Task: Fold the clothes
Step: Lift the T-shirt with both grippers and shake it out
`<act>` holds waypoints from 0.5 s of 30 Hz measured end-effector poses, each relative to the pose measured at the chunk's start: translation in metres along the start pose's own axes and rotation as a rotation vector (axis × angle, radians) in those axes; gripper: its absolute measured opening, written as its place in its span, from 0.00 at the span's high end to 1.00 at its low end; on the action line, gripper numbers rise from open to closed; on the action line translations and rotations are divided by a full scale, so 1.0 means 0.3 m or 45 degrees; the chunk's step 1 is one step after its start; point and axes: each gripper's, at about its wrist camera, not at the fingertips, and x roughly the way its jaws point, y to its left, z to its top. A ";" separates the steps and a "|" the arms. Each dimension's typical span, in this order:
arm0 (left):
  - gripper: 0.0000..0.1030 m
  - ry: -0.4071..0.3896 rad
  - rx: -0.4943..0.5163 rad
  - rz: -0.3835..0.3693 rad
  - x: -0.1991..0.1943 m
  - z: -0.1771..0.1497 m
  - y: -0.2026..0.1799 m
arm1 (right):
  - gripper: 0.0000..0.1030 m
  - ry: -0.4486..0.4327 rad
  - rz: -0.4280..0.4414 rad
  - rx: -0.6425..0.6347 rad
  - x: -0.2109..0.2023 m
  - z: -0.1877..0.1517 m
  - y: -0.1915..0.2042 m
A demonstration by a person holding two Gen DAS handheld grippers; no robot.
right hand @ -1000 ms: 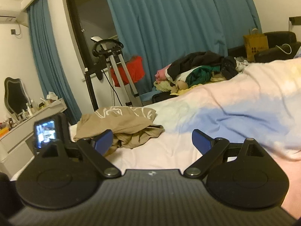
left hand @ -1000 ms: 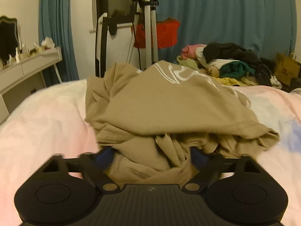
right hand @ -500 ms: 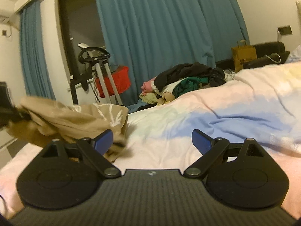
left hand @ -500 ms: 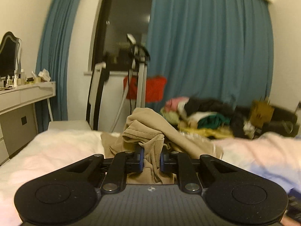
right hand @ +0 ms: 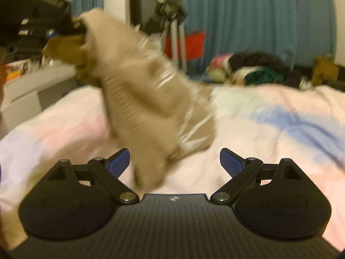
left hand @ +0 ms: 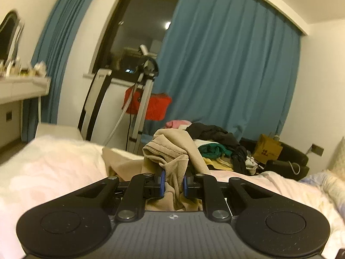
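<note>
A tan shirt [left hand: 172, 151] with white print is bunched between the blue pads of my left gripper [left hand: 173, 182], which is shut on its ribbed edge and holds it up off the bed. In the right wrist view the same shirt [right hand: 151, 90] hangs blurred from the left gripper [right hand: 71, 28] at the upper left, its lower end dangling between the fingers of my right gripper [right hand: 174, 161]. The right gripper is open and empty, low over the pink and blue bedspread [right hand: 269, 129].
A heap of mixed clothes [left hand: 213, 144] lies at the far side of the bed, also seen in the right wrist view [right hand: 248, 69]. Behind it stand an exercise machine [left hand: 140, 99] with a red cloth, blue curtains, a paper bag [left hand: 267, 149] and a white dresser [left hand: 19, 88].
My left gripper shut on the tan shirt and lifted it off the bed. The right gripper stayed open and moved closer under the hanging shirt.
</note>
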 end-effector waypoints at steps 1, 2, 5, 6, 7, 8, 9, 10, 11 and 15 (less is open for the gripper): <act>0.84 0.008 -0.014 0.005 -0.002 0.001 0.015 | 0.11 0.025 -0.026 0.013 0.001 0.010 0.021; 0.84 0.009 -0.029 0.015 -0.008 0.006 0.030 | 0.11 0.039 -0.047 0.043 0.004 0.022 0.030; 0.84 0.012 -0.088 0.040 -0.035 0.025 0.078 | 0.12 0.075 -0.098 0.197 0.009 0.049 0.041; 0.84 0.012 -0.119 0.043 -0.046 0.032 0.096 | 0.27 0.085 -0.111 0.252 0.008 0.048 0.042; 0.84 0.018 -0.141 0.043 -0.050 0.036 0.113 | 0.33 0.096 -0.127 0.289 0.013 0.042 0.050; 0.84 0.023 -0.148 0.046 -0.053 0.039 0.123 | 0.34 0.109 -0.140 0.318 0.018 0.043 0.051; 0.84 0.028 -0.154 0.050 -0.055 0.042 0.132 | 0.38 0.107 -0.150 0.356 0.020 0.044 0.042; 0.84 0.033 -0.159 0.053 -0.058 0.044 0.141 | 0.42 0.102 -0.158 0.395 0.022 0.045 0.032; 0.84 0.038 -0.166 0.052 -0.059 0.045 0.146 | 0.46 0.097 -0.167 0.434 0.023 0.046 0.022; 0.84 0.035 -0.161 0.050 -0.038 0.052 0.154 | 0.49 0.104 -0.208 0.549 0.060 0.027 -0.059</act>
